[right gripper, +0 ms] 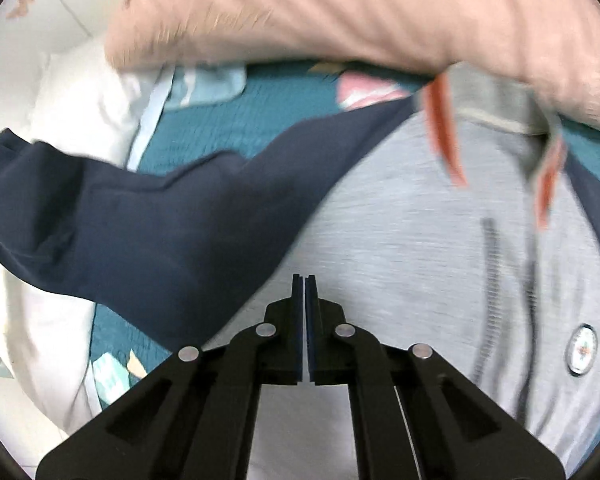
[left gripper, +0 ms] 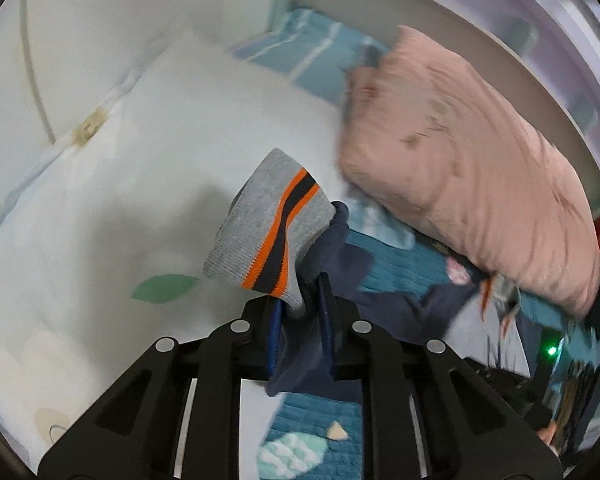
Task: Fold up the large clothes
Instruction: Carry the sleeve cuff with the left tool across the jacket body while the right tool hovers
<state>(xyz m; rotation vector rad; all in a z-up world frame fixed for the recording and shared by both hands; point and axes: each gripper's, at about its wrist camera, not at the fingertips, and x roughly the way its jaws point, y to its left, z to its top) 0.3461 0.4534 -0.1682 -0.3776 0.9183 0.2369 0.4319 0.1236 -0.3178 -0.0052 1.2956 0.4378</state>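
Note:
A grey jacket with navy sleeves lies on a teal bed cover. In the left wrist view my left gripper is shut on the grey ribbed cuff, which has orange and navy stripes, and holds it lifted, the navy sleeve trailing off to the right. In the right wrist view the jacket's grey body fills the middle, with a zip, a round badge and an orange-edged collar. The navy sleeve stretches away to the left. My right gripper is shut and empty just above the grey body.
A pink pillow lies at the head of the bed, over the jacket's collar. A white pillow with a green leaf print lies on the left. The teal bed cover shows underneath. A white headboard stands behind.

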